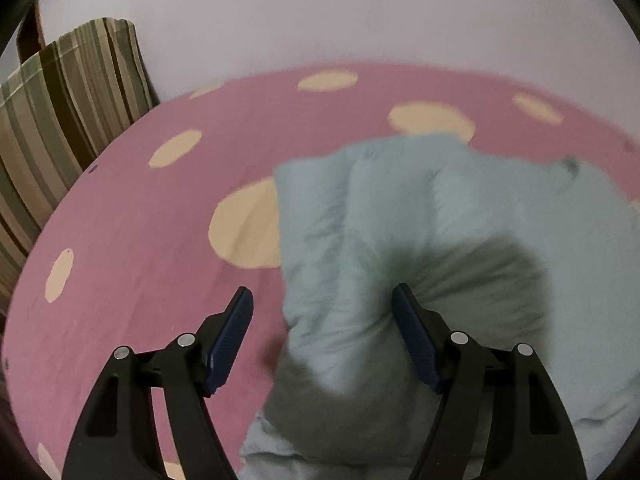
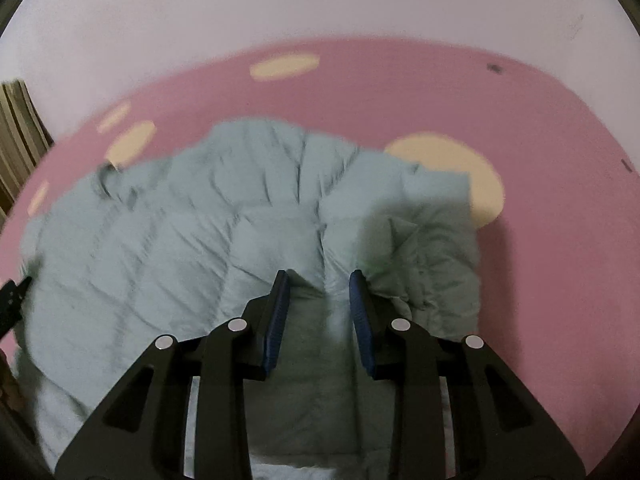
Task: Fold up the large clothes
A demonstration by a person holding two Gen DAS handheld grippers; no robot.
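Left wrist view: the left gripper (image 1: 322,300) fills the bottom of the frame, its jaws spread wide. A pale blue-green quilted garment (image 1: 420,240), puffy like a padded jacket, lies bunched in the centre and right of the frame on a pink bed sheet (image 1: 140,220) with cream spots. A fold of the garment bulges up between the jaws, but neither blue pad clearly presses on it. A striped cushion (image 1: 60,128) stands at upper left against a plain pale wall.

Right wrist view: the right gripper (image 2: 320,284) sits at bottom centre, its jaws partly open with a ridge of the garment (image 2: 180,232) rising between them; the pads do not seem to pinch it. The garment spreads across the left and centre of the frame, one flap doubled over at the right. The tip of the other gripper shows at the left edge.

Judging by this, folding is only partway: the cloth is gathered into a thick bundle, not yet a neat, flat stack.

Both views are blurred. The garment's near edge is hidden beneath the grippers, and sleeves or collar cannot be picked out.
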